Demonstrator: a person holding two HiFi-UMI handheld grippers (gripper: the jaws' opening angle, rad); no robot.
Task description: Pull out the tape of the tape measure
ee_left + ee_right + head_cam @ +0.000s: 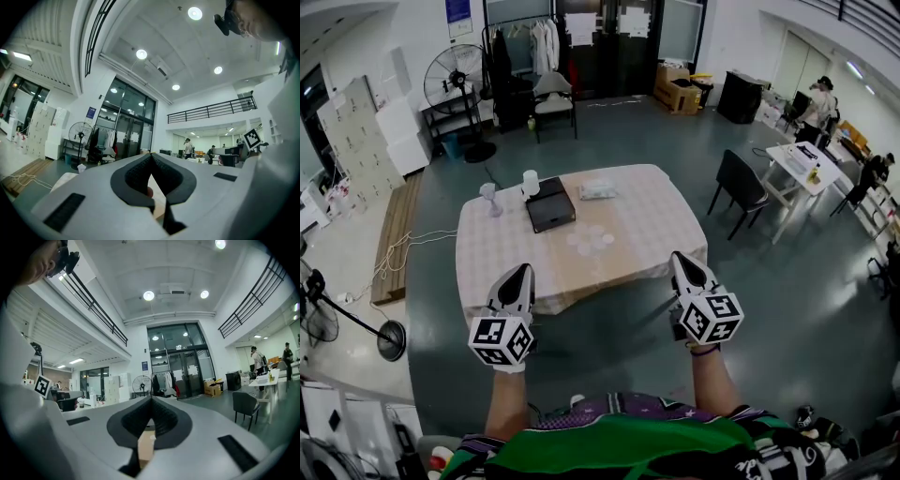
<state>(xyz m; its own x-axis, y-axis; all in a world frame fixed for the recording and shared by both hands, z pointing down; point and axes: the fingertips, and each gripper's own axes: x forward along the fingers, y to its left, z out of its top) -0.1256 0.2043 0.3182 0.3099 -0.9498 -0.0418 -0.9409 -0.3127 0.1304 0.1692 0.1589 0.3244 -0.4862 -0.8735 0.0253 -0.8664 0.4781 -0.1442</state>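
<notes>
Head view only: table (pixel 661 225), black case (pixel 550 206) on it; tape measure not made out among small items. Left gripper (pixel 523 272), right gripper (pixel 680 258) short of near edge. Gripper views only: jaws closed tip-to-tip, empty; ceiling lights (pixel 141 54) overhead.

My head camera looks steeply down from above my forearms, with the table (pixel 647 234) mid-frame and well ahead. The cameras riding my left gripper (pixel 151 157) and right gripper (pixel 151 399) sit close behind the jaws, which fill each lower frame, and face level across the hall. All three views share the standing fan (pixel 455 80) and the glass doors (pixel 600 56).
</notes>
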